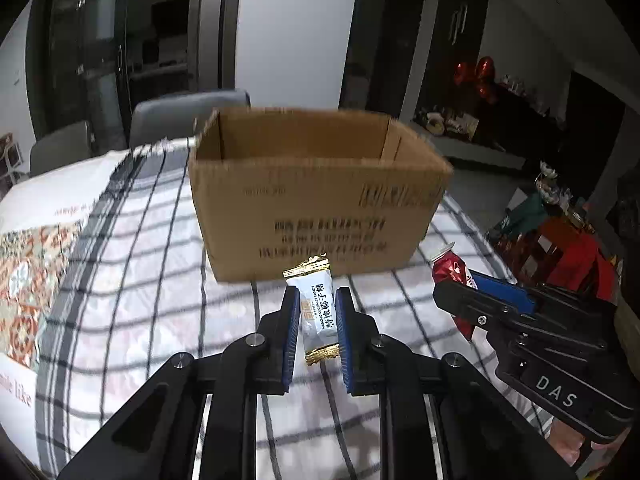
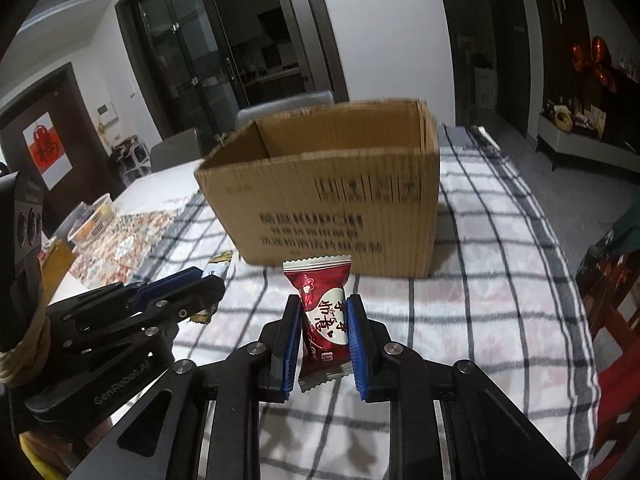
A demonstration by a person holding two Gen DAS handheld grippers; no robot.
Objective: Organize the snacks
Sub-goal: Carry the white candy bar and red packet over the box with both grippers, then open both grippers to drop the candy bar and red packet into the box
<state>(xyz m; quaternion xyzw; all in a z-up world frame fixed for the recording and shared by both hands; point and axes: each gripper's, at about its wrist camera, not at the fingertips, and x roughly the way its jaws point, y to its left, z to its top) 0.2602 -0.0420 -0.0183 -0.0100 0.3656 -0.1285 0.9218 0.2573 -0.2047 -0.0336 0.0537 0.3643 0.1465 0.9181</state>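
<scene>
A white candy with gold crimped ends (image 1: 317, 312) is pinched between the blue pads of the left gripper (image 1: 317, 300), whose jaws are drawn nearly closed on the wrapper's sides; the wrapper stands roughly upright, its top end rising past the fingertips and its lower end hanging below the pads. A red candy with white ends (image 2: 325, 320) is gripped the same way in the right gripper (image 2: 324, 308), the jaws narrowed onto it and the packet held upright, its serrated top edge above the fingertips. Both candies are held clear of the checked cloth (image 1: 140, 280) seen beneath the jaws. Straight ahead of each pair of jaws, an open cardboard box (image 1: 312, 196) stands on the cloth, its printed side facing the grippers; its inside is only partly seen. The two grippers are held side by side, near each other, each visible at the edge of the other's view. Beyond the box, grey chair backs (image 1: 188, 116) can be seen.
</scene>
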